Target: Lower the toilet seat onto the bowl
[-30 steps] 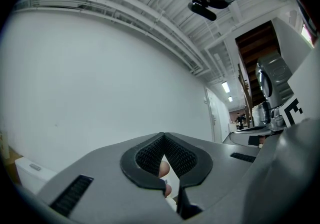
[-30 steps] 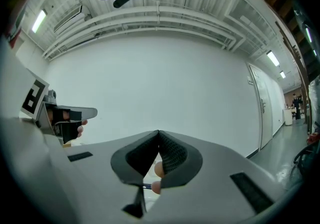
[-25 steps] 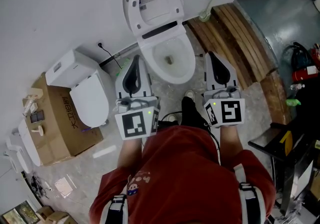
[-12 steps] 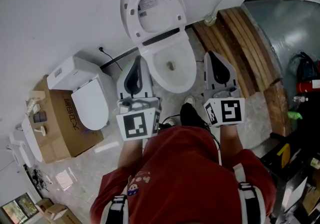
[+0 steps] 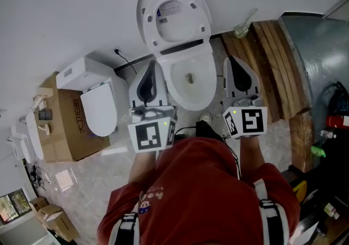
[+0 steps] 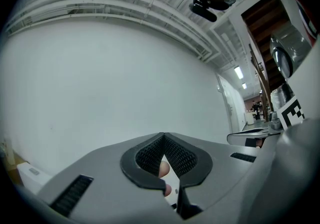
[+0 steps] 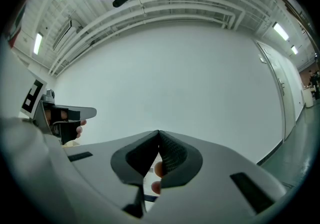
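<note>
The white toilet stands against the wall in the head view. Its seat and lid [image 5: 174,12] are raised upright and the bowl [image 5: 208,77] is uncovered. My left gripper [image 5: 152,65] hovers just left of the bowl, its jaws shut with nothing between them. My right gripper [image 5: 229,59] hangs just right of the bowl, also shut and holding nothing. Neither touches the seat. In the left gripper view the left gripper [image 6: 163,134] faces only white wall. The right gripper [image 7: 158,131] in its own view likewise faces bare wall; the toilet is out of both.
A second white toilet [image 5: 98,108] stands at the left beside a cardboard box [image 5: 65,132]. Wooden slats [image 5: 275,58] and a grey metal surface [image 5: 322,47] lie to the right. A brush holder [image 5: 241,31] sits by the wall. The person's shoe [image 5: 204,122] is before the bowl.
The head camera has shifted, so the toilet sits a little more to the right and nearer in view. Both grippers keep their places and stay shut; the seat remains raised.
</note>
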Demonstrator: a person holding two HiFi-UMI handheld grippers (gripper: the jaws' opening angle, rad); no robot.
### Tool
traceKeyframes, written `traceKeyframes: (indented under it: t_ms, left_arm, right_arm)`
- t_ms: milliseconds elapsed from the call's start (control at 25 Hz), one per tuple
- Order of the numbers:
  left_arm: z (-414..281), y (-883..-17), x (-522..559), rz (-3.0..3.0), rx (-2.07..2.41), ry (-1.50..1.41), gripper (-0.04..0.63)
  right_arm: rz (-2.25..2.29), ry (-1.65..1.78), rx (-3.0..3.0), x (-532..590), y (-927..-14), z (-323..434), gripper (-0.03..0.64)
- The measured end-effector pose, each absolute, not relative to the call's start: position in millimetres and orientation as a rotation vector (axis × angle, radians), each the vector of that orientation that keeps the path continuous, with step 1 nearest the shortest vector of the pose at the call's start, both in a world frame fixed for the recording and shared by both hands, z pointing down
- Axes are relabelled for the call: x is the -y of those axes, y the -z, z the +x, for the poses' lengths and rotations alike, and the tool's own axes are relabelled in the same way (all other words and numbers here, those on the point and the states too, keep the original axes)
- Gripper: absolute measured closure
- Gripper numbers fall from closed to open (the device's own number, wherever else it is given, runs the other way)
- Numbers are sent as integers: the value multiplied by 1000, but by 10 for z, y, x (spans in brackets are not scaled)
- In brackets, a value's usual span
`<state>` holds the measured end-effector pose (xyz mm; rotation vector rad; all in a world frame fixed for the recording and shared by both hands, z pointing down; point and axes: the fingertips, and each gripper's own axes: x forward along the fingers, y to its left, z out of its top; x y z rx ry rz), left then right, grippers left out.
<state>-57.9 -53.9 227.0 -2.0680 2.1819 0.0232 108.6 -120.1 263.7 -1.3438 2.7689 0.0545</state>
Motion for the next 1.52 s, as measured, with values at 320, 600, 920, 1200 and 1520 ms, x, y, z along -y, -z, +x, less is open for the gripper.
traceKeyframes:
  t_ms: [320,600,920,1200,1520]
  left_arm:
    - [-493,-2357,760,-2000,-2269,29,583]
    - [-568,-2426,879,-1970,-2304,61,583]
    - [-864,-2485,1050,-1975,-2313,20,583]
    - [-1216,-2480,1367,-1988,-2299,5,583]
    - [-1656,-2597,1724,-2033,-2305,-18,583]
  right_arm:
    - [-1250,-13,-2810,1537,-2741,1162,604]
    - [-1216,20,-2842,1709,-2864,1070,604]
    - [-1207,-28,-2872,1871,-2862,744,604]
    - [-1216,-66,-2893,2165,-2814,344,604]
    - [-1241,-127,-2952,2483,-2942,-180,604]
